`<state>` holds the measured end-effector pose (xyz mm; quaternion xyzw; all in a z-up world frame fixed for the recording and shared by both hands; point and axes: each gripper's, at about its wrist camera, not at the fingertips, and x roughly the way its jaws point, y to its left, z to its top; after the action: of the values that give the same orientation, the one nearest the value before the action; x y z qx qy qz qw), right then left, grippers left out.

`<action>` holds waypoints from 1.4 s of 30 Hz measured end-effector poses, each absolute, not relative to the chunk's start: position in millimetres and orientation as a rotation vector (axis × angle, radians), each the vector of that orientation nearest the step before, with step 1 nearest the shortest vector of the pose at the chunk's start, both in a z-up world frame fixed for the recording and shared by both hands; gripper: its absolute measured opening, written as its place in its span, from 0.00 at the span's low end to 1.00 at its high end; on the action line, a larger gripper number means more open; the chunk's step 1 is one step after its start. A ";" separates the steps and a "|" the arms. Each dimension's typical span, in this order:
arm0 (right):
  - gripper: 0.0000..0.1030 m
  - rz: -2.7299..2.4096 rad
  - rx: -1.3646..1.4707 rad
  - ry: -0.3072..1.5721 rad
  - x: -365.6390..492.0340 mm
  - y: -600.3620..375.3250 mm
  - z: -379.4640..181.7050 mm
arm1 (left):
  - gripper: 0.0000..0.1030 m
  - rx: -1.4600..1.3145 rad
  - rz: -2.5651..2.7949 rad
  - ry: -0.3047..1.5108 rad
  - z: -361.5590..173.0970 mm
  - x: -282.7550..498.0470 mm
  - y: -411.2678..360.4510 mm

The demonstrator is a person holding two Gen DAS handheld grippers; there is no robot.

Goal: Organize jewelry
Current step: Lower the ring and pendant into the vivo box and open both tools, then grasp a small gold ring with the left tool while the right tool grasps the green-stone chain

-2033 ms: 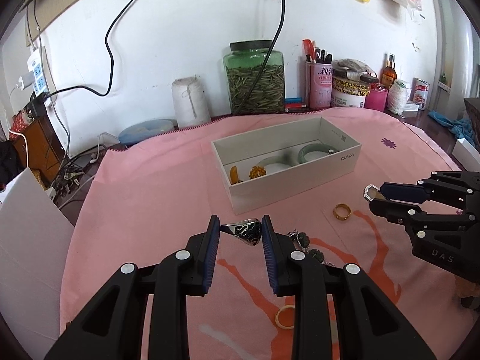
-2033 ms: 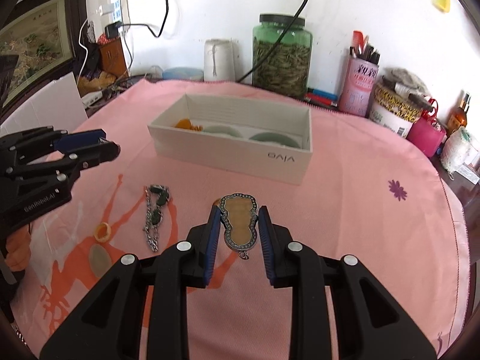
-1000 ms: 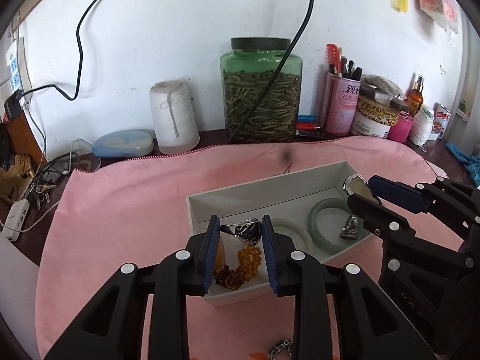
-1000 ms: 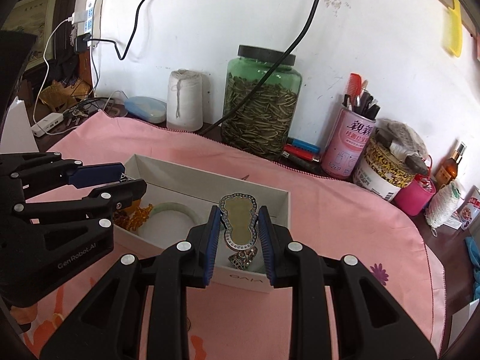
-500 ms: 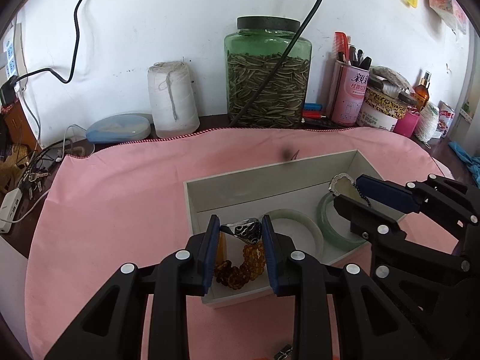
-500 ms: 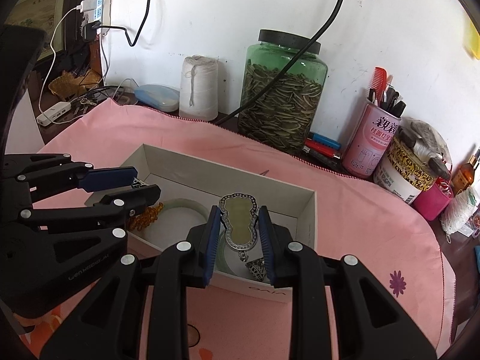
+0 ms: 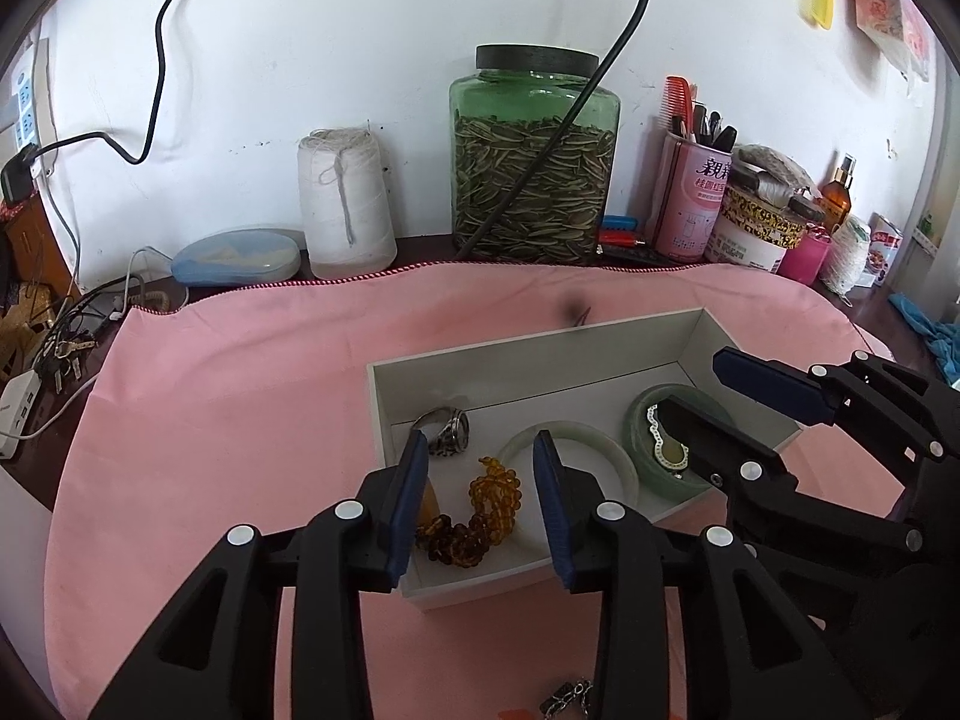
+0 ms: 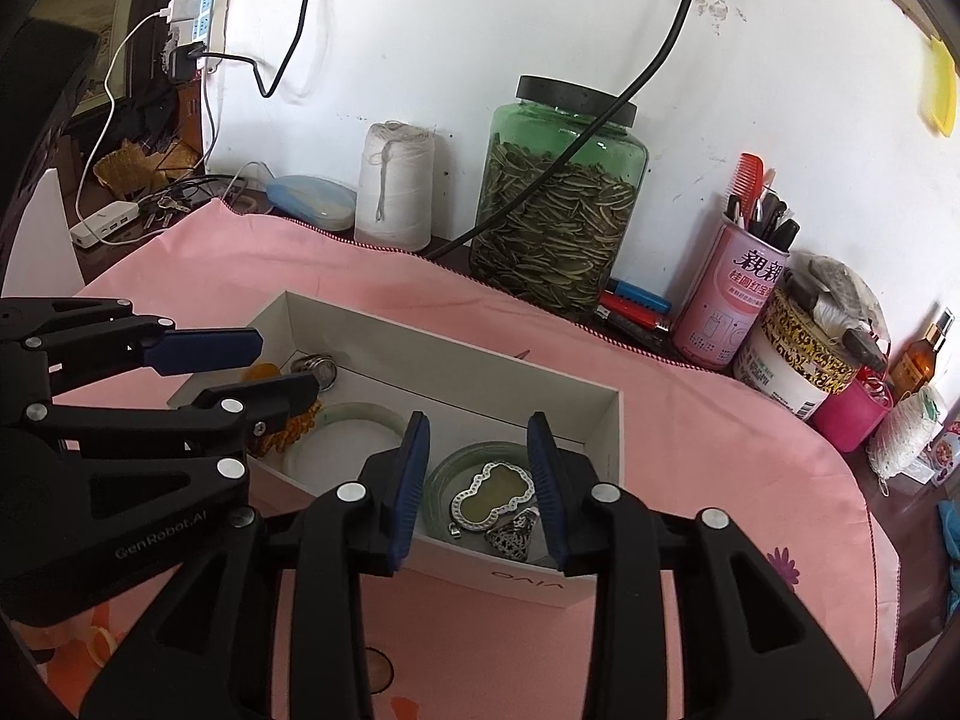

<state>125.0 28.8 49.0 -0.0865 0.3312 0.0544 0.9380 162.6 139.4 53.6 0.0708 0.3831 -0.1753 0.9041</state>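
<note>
A white box sits on the pink cloth. My left gripper is open and empty over its left end. A silver ring lies in the box's back left corner, beside amber beads and a pale bangle. My right gripper is open and empty over the right end. A gourd-shaped pendant lies inside a green bangle, next to a silver filigree piece.
Along the wall stand a green jar of seeds, a spool of white string, a pink cup of pens and tins. A chain piece lies on the cloth near me. Cables hang at the left.
Both grippers have opened. The ring dropped from my left gripper into the box's left end. The pendant dropped from my right gripper into the green bangle.
</note>
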 end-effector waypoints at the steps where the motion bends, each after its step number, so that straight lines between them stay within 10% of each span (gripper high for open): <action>1: 0.31 0.110 -0.177 0.675 124.7 28.7 49.1 | 0.37 0.144 -0.359 0.788 54.3 162.3 140.3; 27: 0.39 0.227 -0.076 0.810 42.1 14.3 40.3 | 0.60 0.179 -0.434 0.901 44.8 66.6 191.4; 42: 0.39 0.348 -0.085 0.852 32.8 43.7 33.2 | 0.21 0.278 -0.502 0.918 21.8 33.5 184.3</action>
<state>32.8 43.7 33.2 -0.0409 0.4108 0.1679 0.8952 33.5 184.3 21.8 0.1322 0.4370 -0.2388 0.8570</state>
